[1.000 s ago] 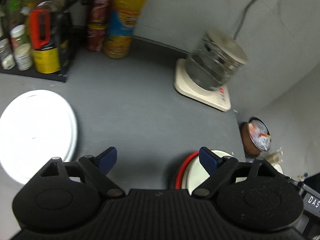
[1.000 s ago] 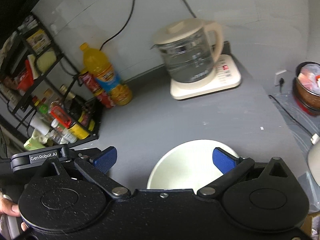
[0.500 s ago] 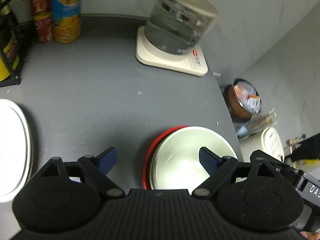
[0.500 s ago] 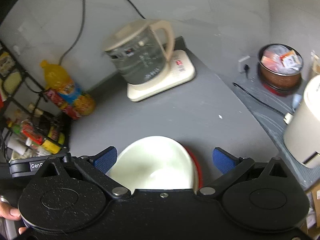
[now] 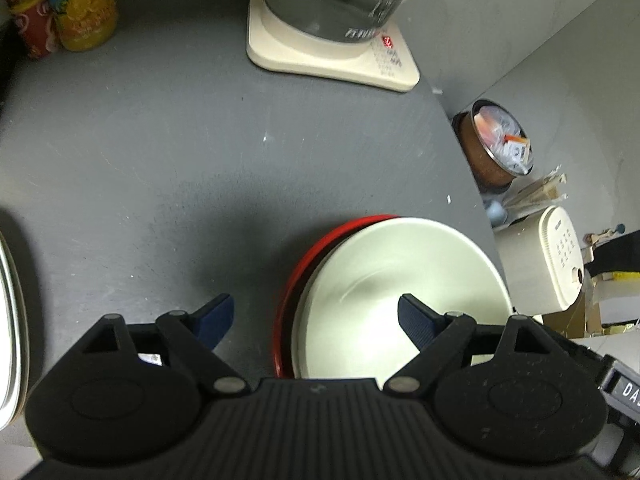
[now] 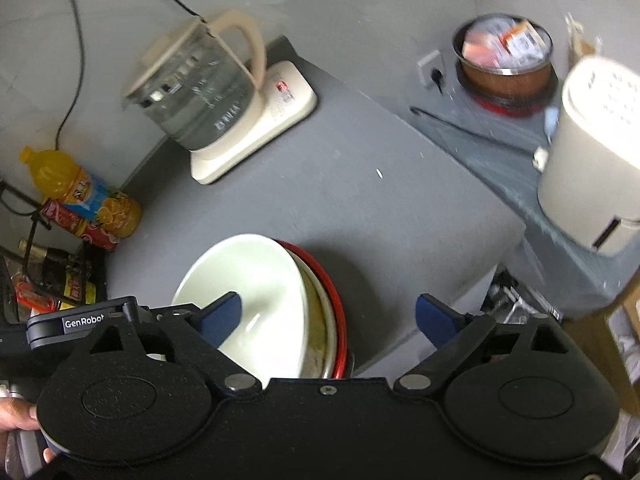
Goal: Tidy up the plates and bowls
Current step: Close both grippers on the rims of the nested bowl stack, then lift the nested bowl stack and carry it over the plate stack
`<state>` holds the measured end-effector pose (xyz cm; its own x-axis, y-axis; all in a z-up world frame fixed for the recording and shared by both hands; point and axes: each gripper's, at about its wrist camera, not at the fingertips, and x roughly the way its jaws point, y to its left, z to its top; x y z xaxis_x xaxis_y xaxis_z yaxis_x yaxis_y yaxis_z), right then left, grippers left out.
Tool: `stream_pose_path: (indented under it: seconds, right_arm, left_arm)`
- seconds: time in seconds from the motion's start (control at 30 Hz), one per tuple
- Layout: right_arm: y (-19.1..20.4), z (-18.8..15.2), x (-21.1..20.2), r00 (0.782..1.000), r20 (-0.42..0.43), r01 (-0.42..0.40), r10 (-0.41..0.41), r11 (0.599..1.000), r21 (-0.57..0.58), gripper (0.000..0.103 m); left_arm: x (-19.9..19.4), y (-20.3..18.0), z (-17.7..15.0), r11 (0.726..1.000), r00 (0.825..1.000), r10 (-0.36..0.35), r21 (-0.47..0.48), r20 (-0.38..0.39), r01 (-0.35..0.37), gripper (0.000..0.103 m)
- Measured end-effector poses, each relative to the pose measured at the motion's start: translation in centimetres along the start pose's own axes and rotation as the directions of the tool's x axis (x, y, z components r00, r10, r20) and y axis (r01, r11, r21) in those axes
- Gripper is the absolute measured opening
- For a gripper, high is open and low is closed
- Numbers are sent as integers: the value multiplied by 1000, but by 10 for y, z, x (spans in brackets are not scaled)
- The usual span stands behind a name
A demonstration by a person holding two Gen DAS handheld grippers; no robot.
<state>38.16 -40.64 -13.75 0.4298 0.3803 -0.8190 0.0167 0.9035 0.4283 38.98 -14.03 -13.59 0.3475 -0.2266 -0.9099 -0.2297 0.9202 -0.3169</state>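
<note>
— What do you have, going from the left?

— Far outside my left gripper (image 5: 316,318), past its left finger, the rim of the white plates (image 5: 10,320) shows at the frame edge, well apart from me. That gripper is spread wide and holds nothing. Its right finger sits over the cream bowl (image 5: 384,276), its left finger over bare grey counter (image 5: 168,152). The bowl lies nested in the red bowl (image 5: 304,264), whose rim peeks out on the side between my fingers.

— And your other side?

— My right gripper (image 6: 328,312) is spread too, pinching nothing. Here the cream bowl (image 6: 256,280) looks tilted in the red bowl (image 6: 338,304), with what seems 1 more pale dish between them, though I cannot tell for sure. The stack lies between my fingers, nearer the left one.

— Which step is this?

— I judge I am lining up on the stack of bowls, not yet gripping. Next I need 1 rim squarely between 2 fingers, then a firm close, since a tilted bowl could slip.
</note>
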Motion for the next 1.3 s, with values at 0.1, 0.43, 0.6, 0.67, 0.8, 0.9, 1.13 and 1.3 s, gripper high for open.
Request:
stream_pose_path:
  seconds: [0.1,0.43,0.6,0.67,0.8,0.9,1.13,1.3]
  right_arm:
    - [-7,-6,11,999,-33,1,1,998,56,79]
    - [-14,-30,44,988,-141,-42,68,983,179,50]
    - [-16,-37,51,986,-149,-39,74,974,222,44]
    - [-18,-37,52,986,-148,-35,71,973,228,41]
    - [-22,-38,58,987,-147,-35,72,970,239,37]
    - [-18,-36,61,988,-148,-13,44,978,209,34]
    - [-14,-31,61,990,-129,-27,49,985,170,31]
    - [-4,-23,62,990,-122,-54,71,990,133,31]
  left_arm:
    - [9,4,4,1000,999,-10,3,-31,11,86]
    - [27,22,7,999,991,-52,-22,-123,50,61]
    - [37,31,5,998,987,-55,-38,-152,50,50]
    - [42,35,5,996,984,-75,-55,-163,67,49]
    - [48,39,5,992,980,-109,-75,-166,97,47]
    - [52,41,5,985,971,-160,-100,-179,144,33]
    - [45,39,5,987,977,-154,-61,-148,146,32]
    - [34,46,8,986,982,-156,-70,-111,148,32]
